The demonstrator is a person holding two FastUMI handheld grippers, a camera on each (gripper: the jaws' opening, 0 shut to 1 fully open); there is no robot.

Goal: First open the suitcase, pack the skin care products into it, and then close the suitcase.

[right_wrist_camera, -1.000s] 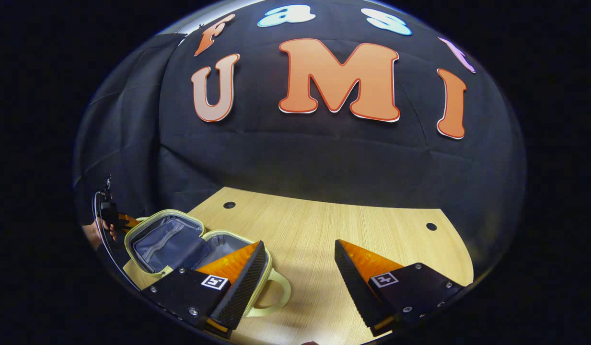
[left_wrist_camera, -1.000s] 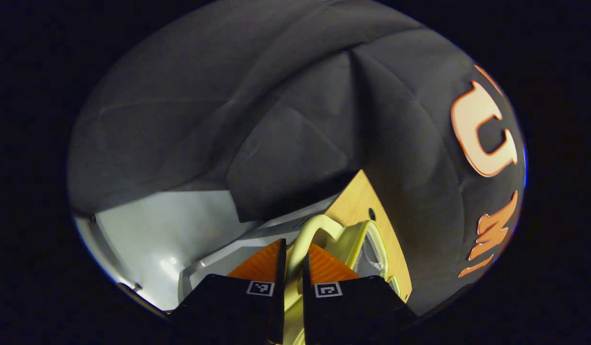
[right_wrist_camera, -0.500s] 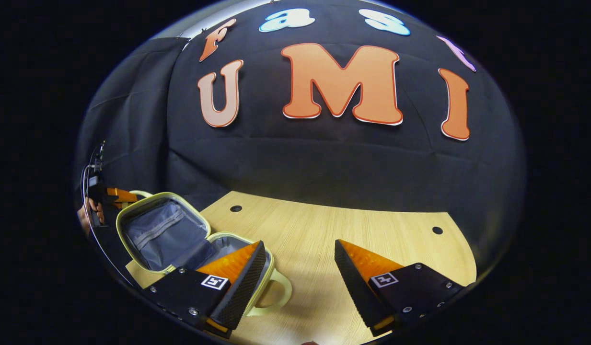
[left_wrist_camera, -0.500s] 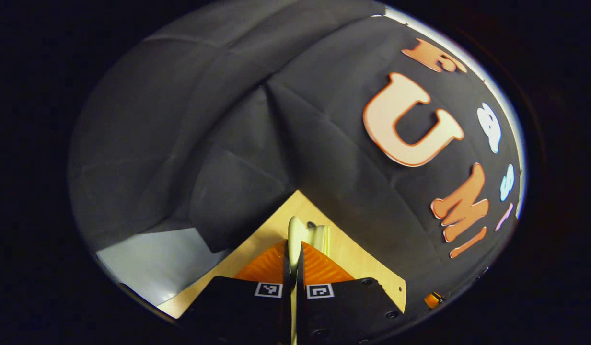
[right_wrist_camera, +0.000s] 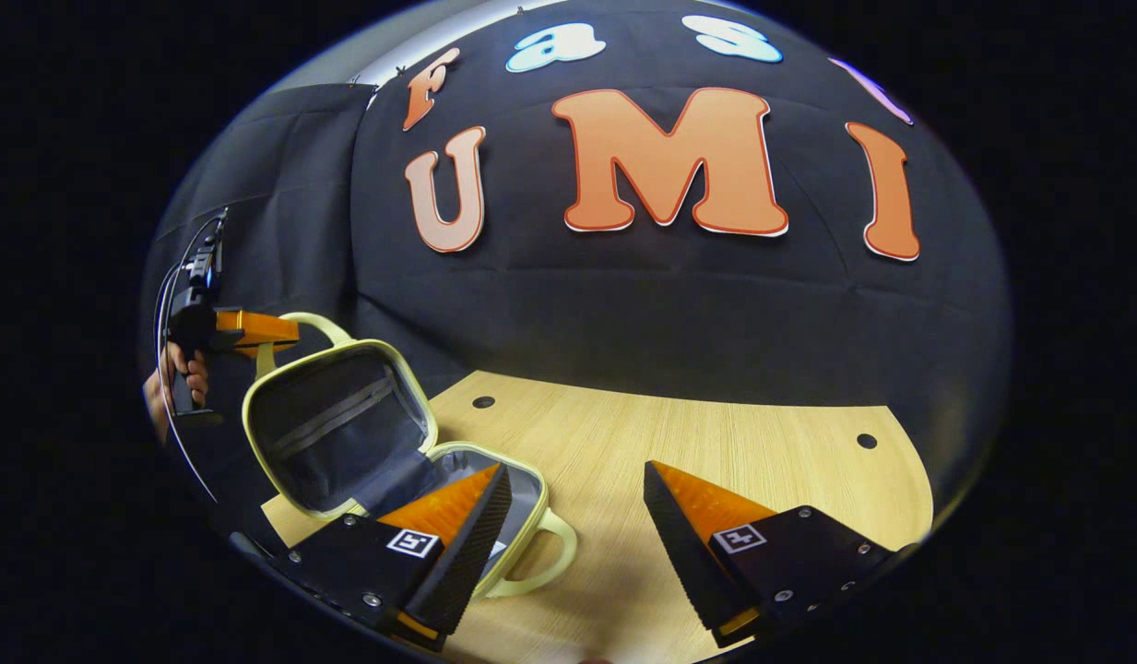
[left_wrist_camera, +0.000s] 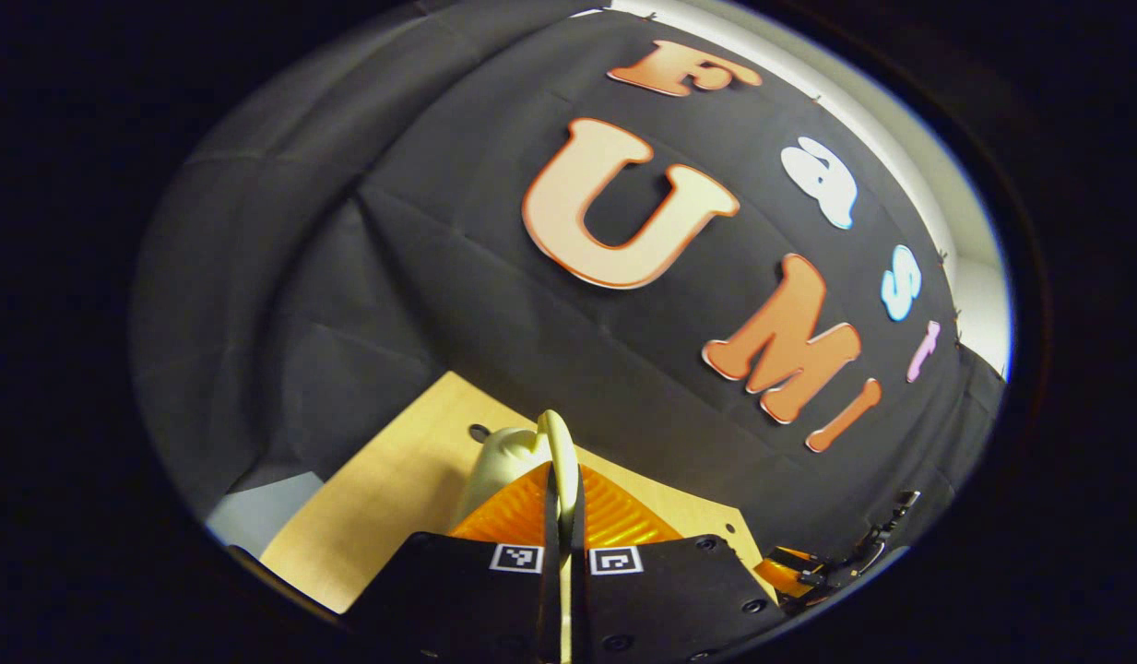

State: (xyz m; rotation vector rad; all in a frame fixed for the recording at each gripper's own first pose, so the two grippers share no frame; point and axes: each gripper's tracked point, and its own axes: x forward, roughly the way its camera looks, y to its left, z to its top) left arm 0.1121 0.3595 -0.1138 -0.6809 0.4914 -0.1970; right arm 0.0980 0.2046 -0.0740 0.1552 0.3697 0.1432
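Pale wooden table [right_wrist_camera: 679, 443] carries the suitcase [right_wrist_camera: 347, 433], seemingly light and semi-stiff; left gripper [left_wrist_camera: 562, 503] clamps its lid handle [left_wrist_camera: 557, 443], right gripper [right_wrist_camera: 575, 516] jaws apart

The light was dim and came from above; the pale wooden tabletop [right_wrist_camera: 679, 443] was brightest, and strong fisheye bending darkened both views' edges.

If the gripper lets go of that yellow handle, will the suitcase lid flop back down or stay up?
Probably flop. The lid stands tilted, held up by the left gripper pinching its handle. It looks like soft padded fabric with a grey lining, so likely light and a bit bendy. The suitcase may slide on the smooth wooden table if pushed.
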